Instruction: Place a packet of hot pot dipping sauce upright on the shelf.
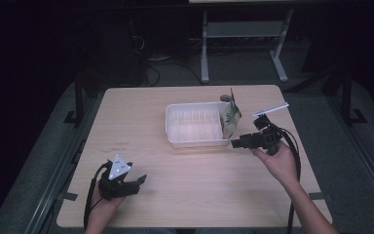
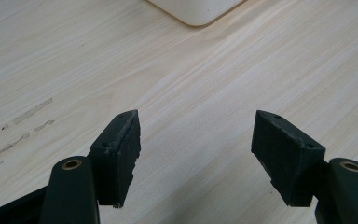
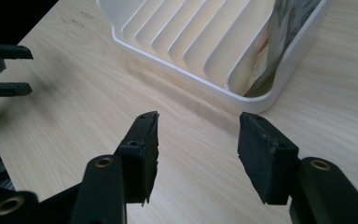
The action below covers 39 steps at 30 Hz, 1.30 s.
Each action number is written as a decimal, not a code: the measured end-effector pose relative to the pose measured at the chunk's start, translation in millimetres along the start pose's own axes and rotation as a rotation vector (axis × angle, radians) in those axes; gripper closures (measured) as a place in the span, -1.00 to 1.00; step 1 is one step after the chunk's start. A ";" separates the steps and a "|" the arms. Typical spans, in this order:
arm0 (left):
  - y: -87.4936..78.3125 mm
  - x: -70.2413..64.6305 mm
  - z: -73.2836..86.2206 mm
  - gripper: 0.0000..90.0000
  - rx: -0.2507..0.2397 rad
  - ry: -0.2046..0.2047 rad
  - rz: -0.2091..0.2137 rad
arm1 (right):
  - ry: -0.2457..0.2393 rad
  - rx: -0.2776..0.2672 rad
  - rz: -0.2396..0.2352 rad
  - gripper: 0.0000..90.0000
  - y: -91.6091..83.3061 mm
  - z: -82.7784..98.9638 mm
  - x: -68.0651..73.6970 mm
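So the white ribbed tray (image 1: pixel 195 126) sits mid-table and everything hangs off that. A printed packet (image 1: pixel 231 117) stands on edge inside the tray at its right end, leaning against the right wall and poking up over the rim. In the right gripper view it's wedged in the last slot by the tray's corner (image 3: pixel 265 100).

The right gripper (image 1: pixel 237 143) hovers just off the tray's near right corner, fingers apart with nothing between them, bare tabletop under the pads (image 3: pixel 142 154). The left gripper (image 1: pixel 139 179) is parked well off the tray's near left side, low by the table edge, also spread wide and empty; its own view shows wood grain and a bit of the tray's rounded corner (image 2: pixel 198 14).

My read: the packet looks freshly set into the tray and let go, so this is the release/back-off bit. If more is coming, the next move probably calls for the right hand to clear the tray wall without bumping the packet, since it looks like it could tip.

Stuff I can't make out: the print on the packet is too blurry to read, and its lower part is hidden behind the tray wall, so I can't tell if it's seated flat on the bottom. There's something small and dark (image 1: pixel 223 97) behind the tray's far right corner, no clue what. A thin white strip (image 1: pixel 271 109) sits on the right gripper's far side, and the room beyond the table is just dark.
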<state>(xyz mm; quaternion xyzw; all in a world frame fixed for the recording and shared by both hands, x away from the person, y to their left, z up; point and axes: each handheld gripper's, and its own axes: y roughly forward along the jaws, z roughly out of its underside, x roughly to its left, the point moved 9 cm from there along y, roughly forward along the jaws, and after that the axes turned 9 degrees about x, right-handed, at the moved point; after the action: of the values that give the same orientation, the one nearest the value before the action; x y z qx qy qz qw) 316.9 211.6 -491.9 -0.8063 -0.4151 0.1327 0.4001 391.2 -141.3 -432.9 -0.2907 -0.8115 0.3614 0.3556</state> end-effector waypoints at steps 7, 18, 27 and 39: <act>-0.2 0.0 -0.2 -0.31 -0.004 -0.003 0.002 | -0.002 0.004 -0.013 0.01 5.7 11.6 1.1; -0.1 0.1 -0.6 -0.34 -0.008 -0.011 0.002 | 0.001 0.021 -0.041 -0.05 16.7 31.5 1.0; -0.5 0.4 -0.8 -0.36 -0.010 -0.014 0.001 | -0.001 0.024 -0.060 -0.08 24.7 44.1 3.5; -0.5 0.6 -1.2 -0.37 -0.011 -0.012 -0.001 | -0.006 0.040 -0.067 -0.11 36.9 62.3 5.6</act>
<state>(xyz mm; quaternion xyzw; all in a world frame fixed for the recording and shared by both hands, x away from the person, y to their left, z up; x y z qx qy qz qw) 317.6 211.6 -490.7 -0.8074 -0.4187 0.1352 0.3930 346.9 -139.8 -490.4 -0.2549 -0.8145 0.3665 0.3707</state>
